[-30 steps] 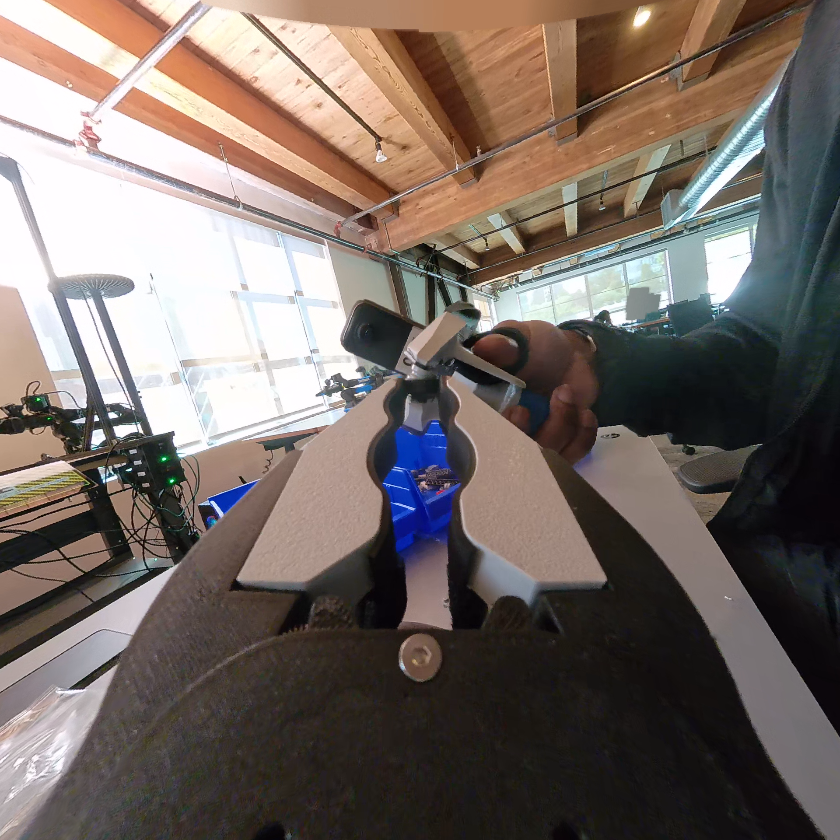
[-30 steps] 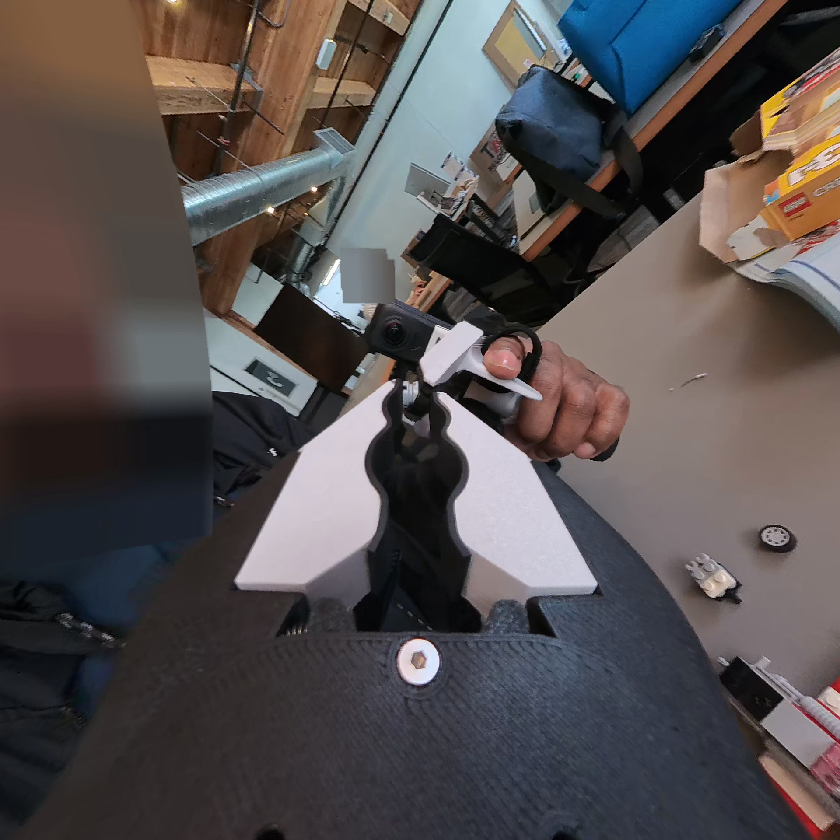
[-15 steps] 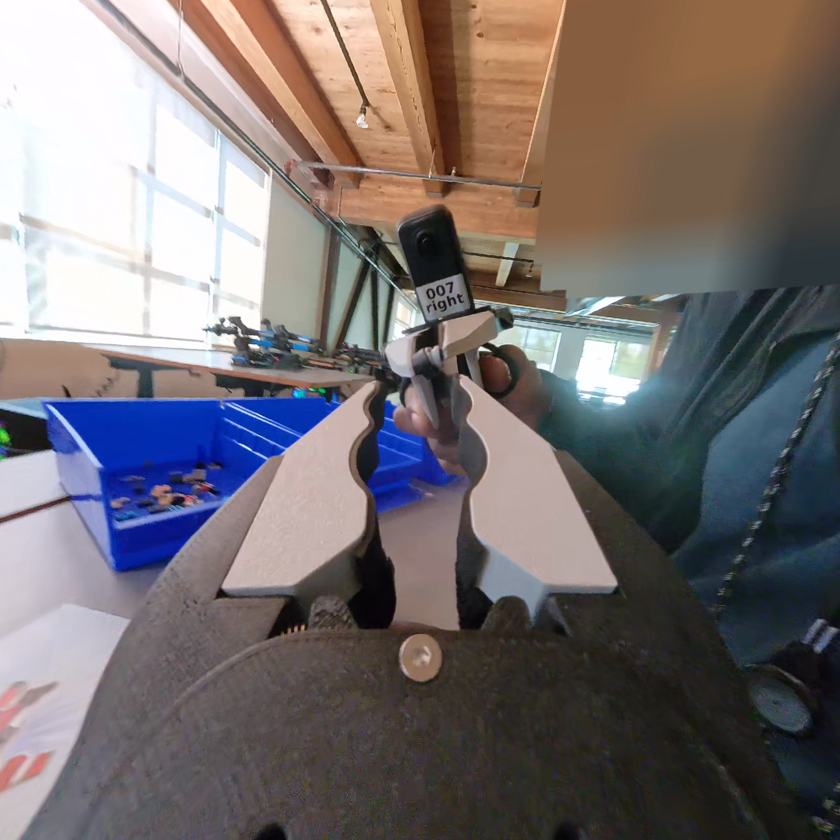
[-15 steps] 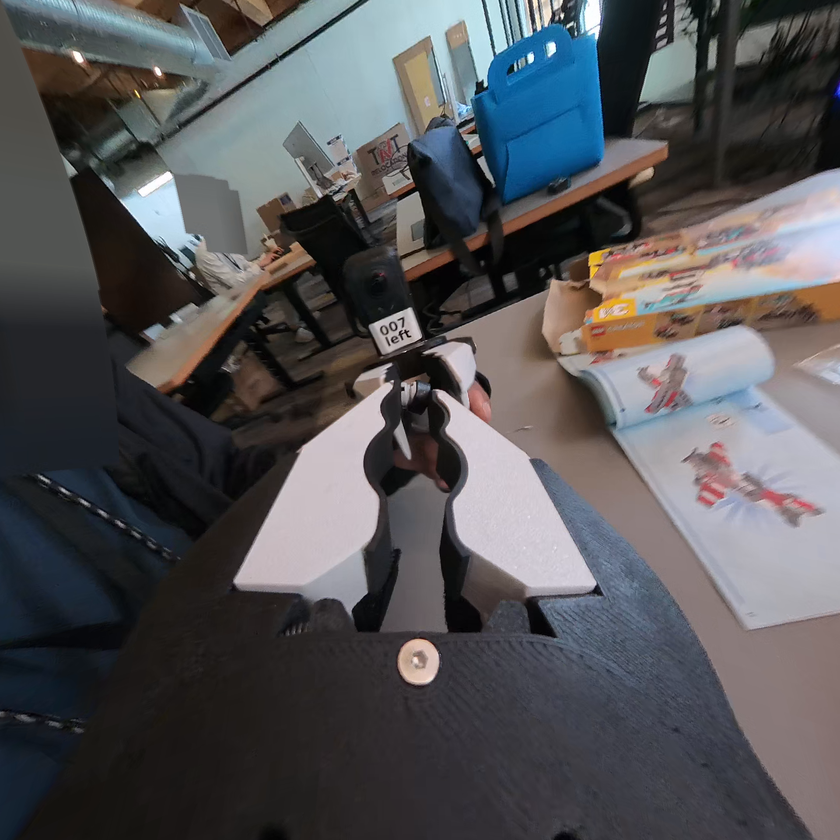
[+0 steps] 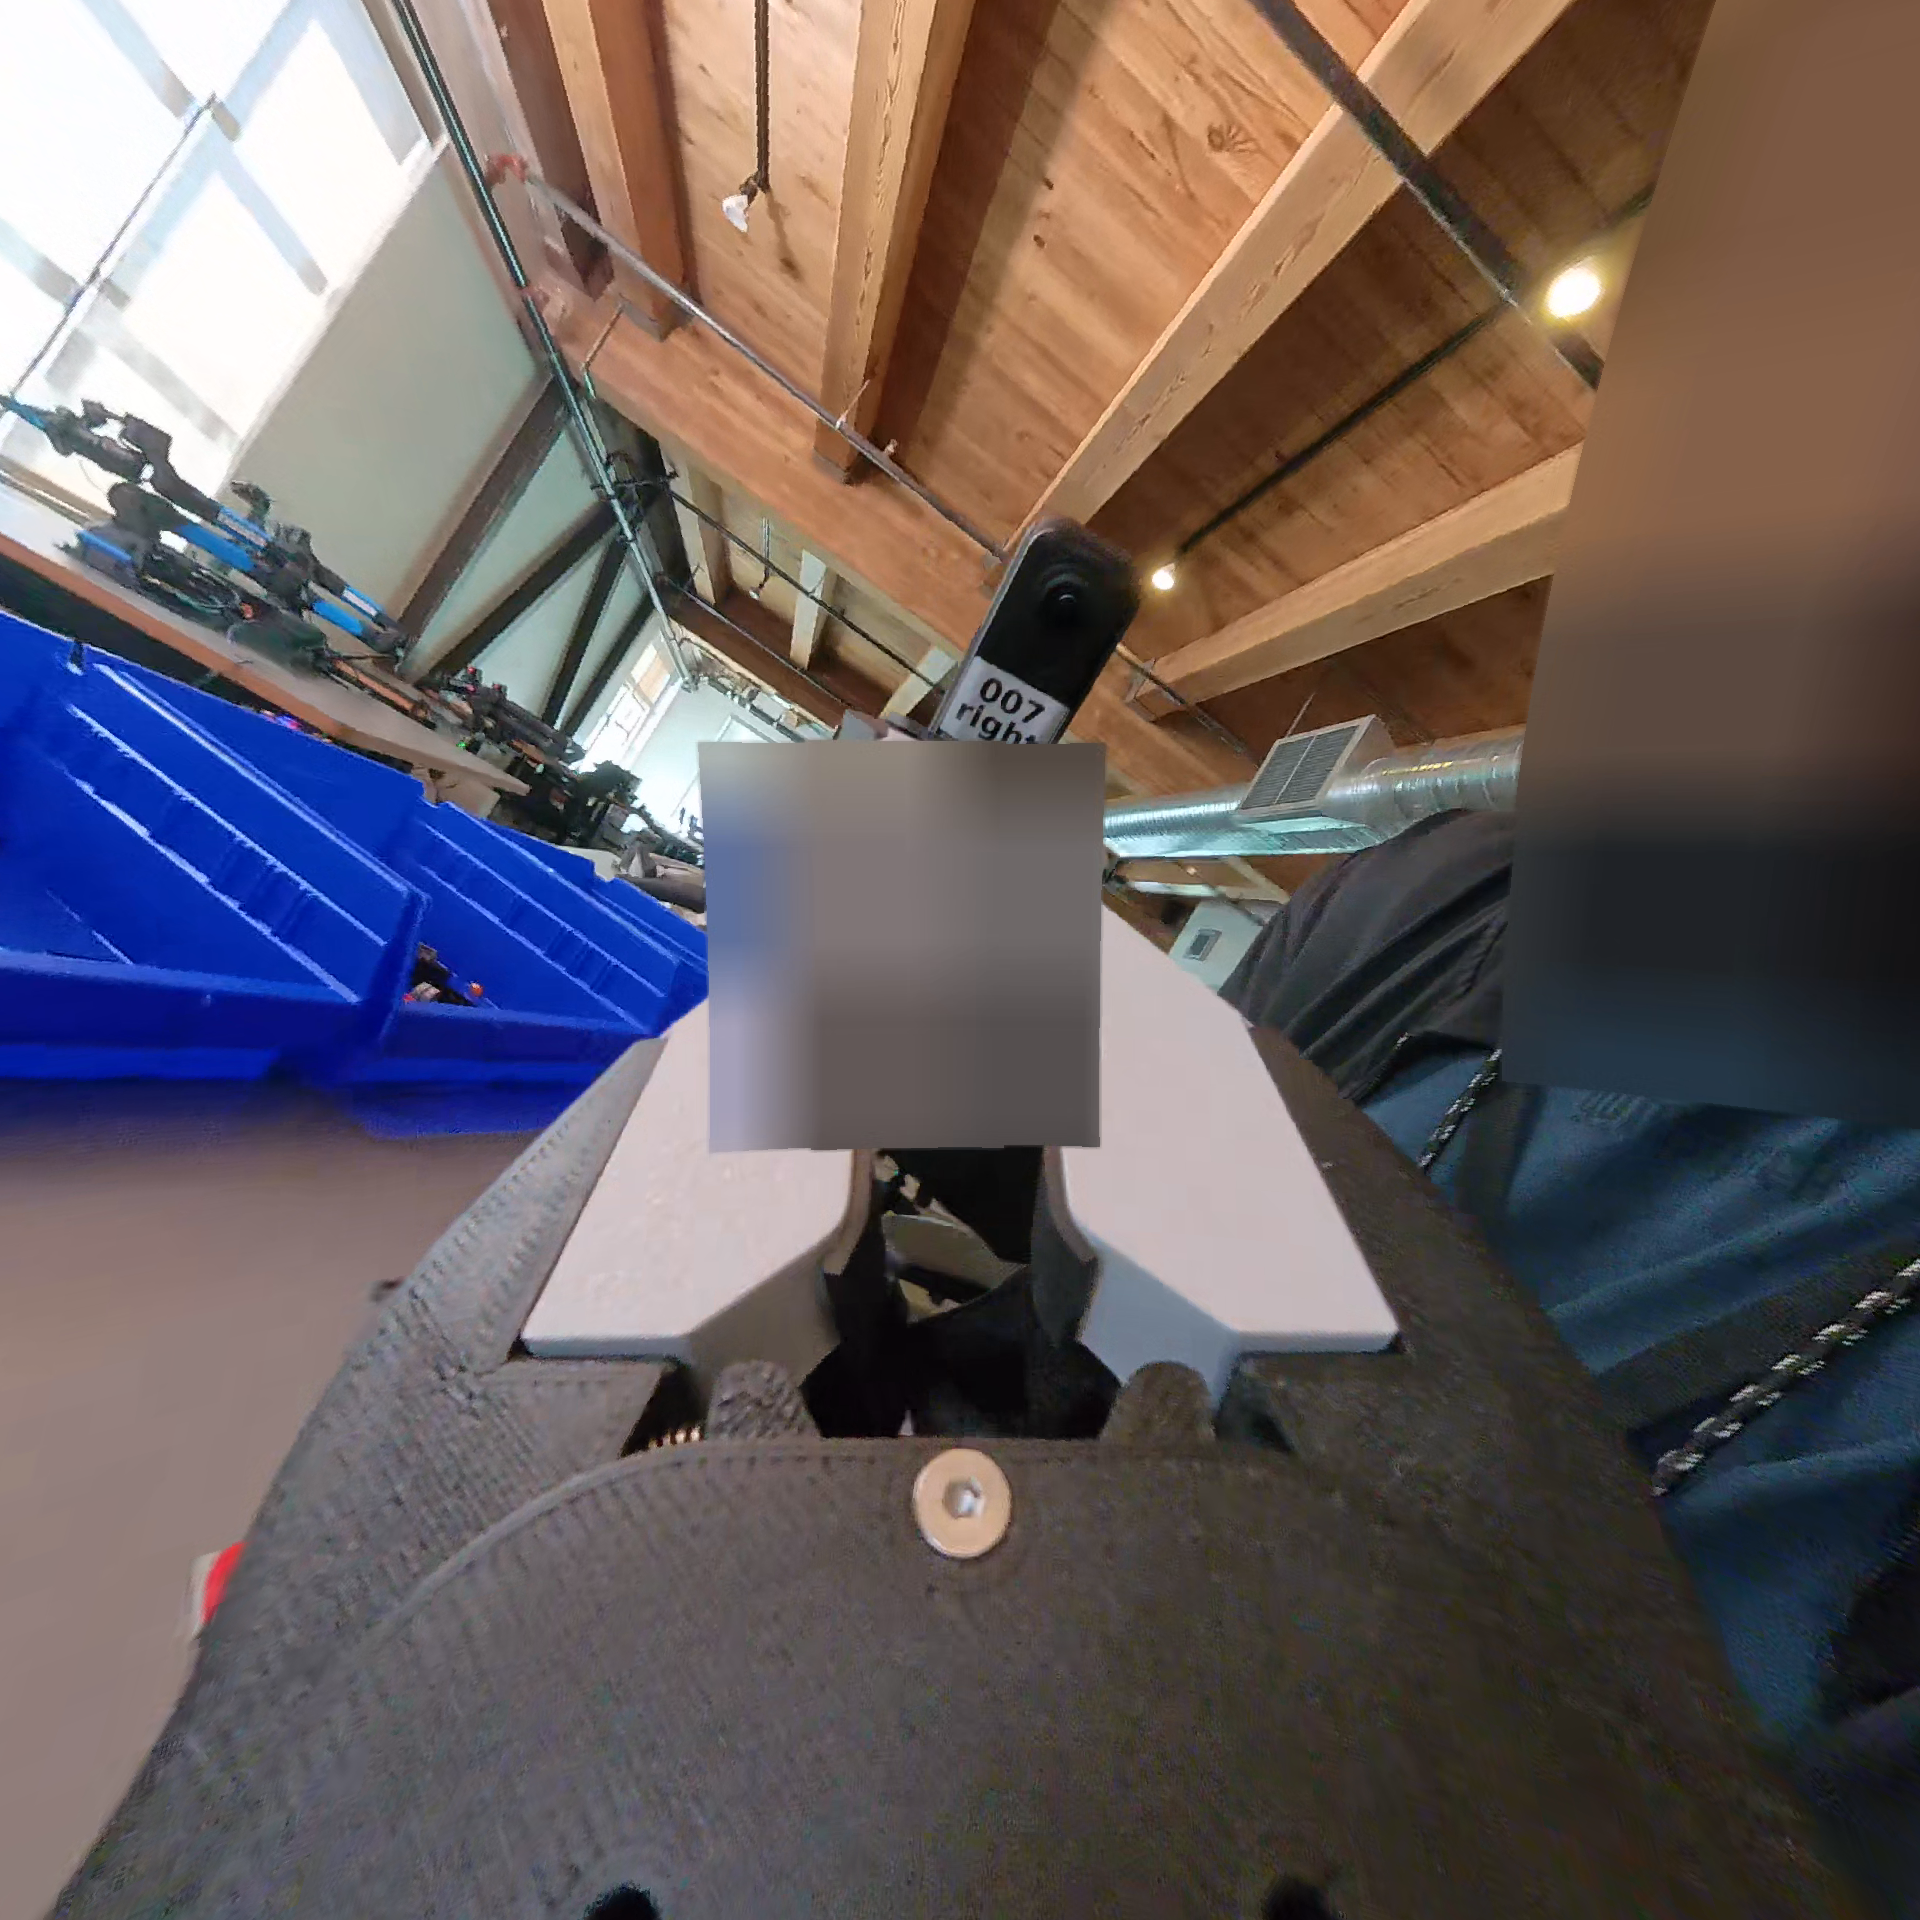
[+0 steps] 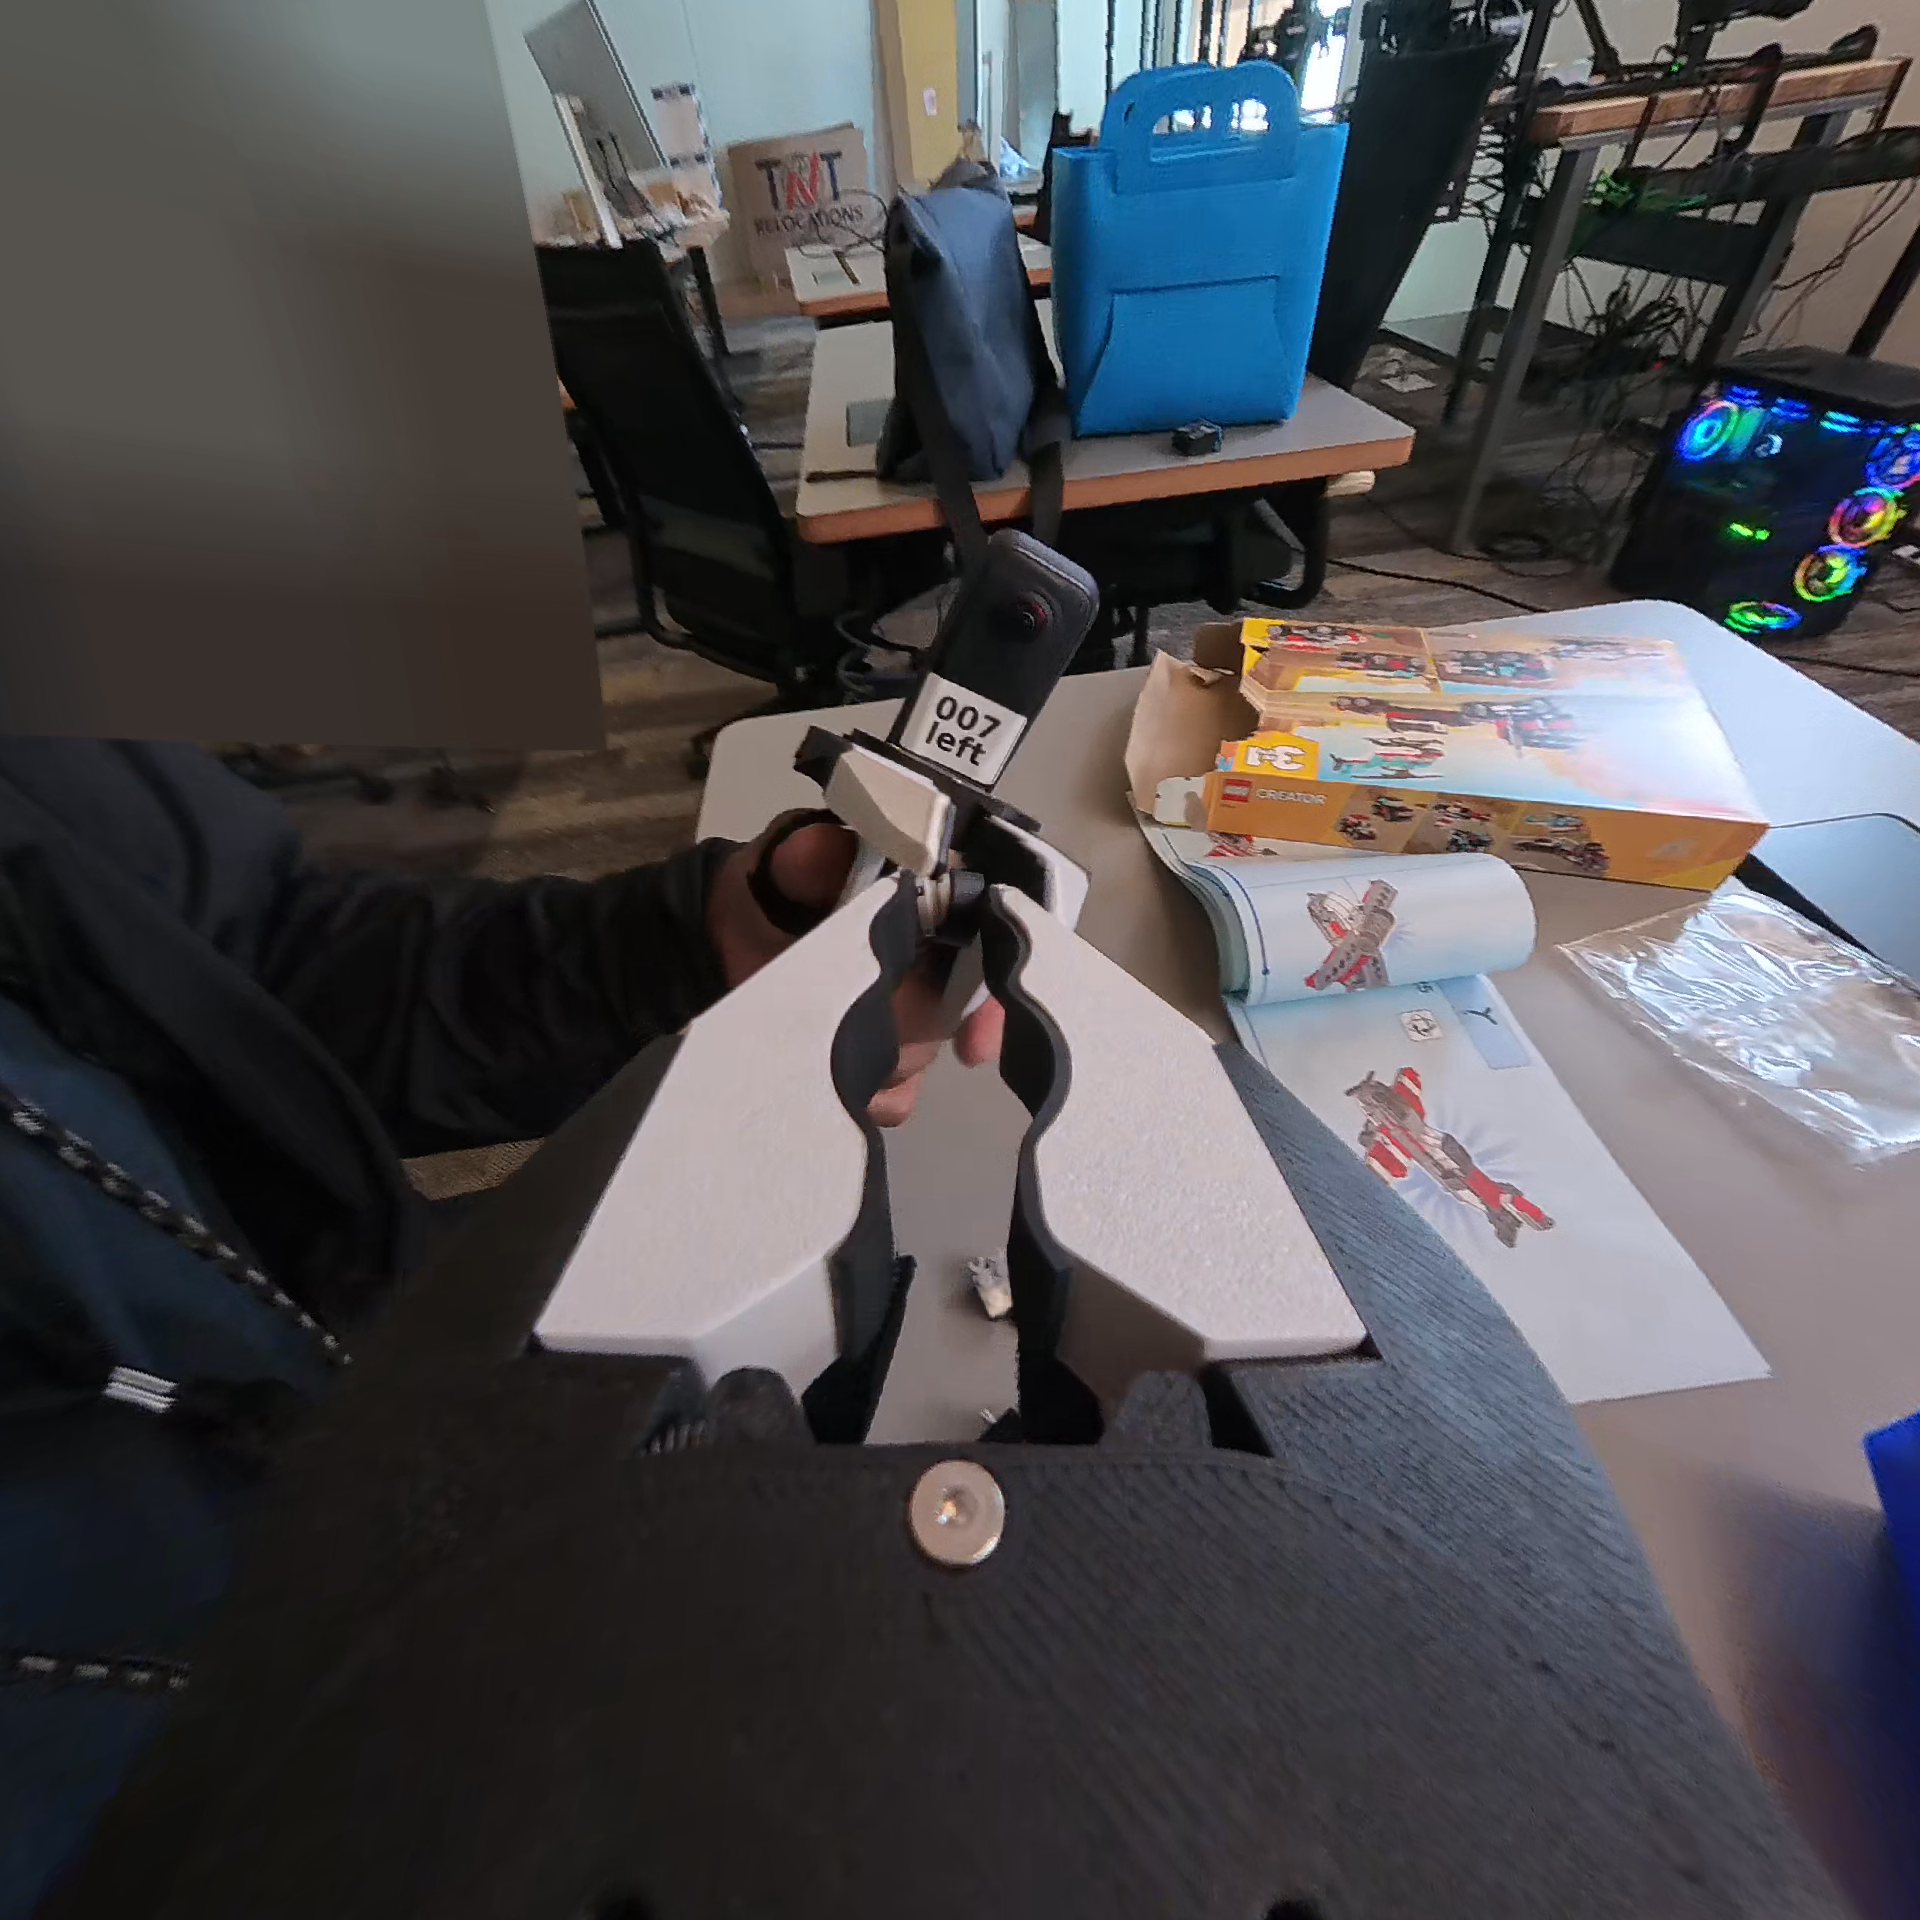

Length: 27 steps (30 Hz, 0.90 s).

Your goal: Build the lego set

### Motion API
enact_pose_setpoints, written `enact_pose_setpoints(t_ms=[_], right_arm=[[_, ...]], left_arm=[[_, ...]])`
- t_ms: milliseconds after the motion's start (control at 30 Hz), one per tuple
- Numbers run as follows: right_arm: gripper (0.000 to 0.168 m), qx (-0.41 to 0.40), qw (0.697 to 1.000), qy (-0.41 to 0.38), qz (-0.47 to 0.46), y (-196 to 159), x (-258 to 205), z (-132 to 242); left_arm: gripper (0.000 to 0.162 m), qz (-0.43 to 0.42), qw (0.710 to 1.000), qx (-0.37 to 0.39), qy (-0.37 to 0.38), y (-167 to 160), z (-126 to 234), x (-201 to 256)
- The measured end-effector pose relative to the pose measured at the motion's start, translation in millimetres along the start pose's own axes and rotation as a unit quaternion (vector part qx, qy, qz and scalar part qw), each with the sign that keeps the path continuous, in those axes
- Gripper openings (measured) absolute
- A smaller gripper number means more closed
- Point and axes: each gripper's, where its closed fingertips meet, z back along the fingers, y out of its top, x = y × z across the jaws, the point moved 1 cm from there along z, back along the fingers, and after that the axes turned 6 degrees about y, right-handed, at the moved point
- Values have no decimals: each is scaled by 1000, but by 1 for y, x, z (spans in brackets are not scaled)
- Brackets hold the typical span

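Observation:
In the right wrist view my right gripper has its fingertips closed on a small grey and black lego piece, held above the table. The left gripper faces it tip to tip, held by a hand in a dark sleeve. In the left wrist view a mosaic patch hides the left gripper's fingertips; only its white finger bases show, a little apart. The right gripper's camera rises just beyond them. A small white lego piece lies on the table below my right fingers.
An opened yellow lego box, an open instruction booklet and a clear plastic bag lie on the grey table to the right. Blue parts bins stand at the left. The person's torso is close. Left and right tips are no more than a few centimetres apart.
Both grippers have stayed tip to tip while turning together. The left view now tilts up toward the ceiling. The right view now looks more down onto the table.

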Motion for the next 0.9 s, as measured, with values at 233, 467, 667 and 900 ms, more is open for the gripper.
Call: enact_pose_setpoints(t_ms=[233, 467, 667, 900], right_arm=[[12, -13, 1000, -13, 9, -4, 4, -2], [12, -17, 1000, -1, -24, -8, 5, -3], [11, -12, 999, 0, -40, -11, 4, -5], [11, -5, 999, -5, -36, -11, 6, -4]], left_arm=[[10, 24, 1000, 7, -16, 3, 3, 2], [7, 16, 1000, 18, -9, 7, 4, 1], [5, 9, 1000, 14, 2, 6, 5, 0], [13, 13, 1000, 6, 20, 4, 5, -6]])
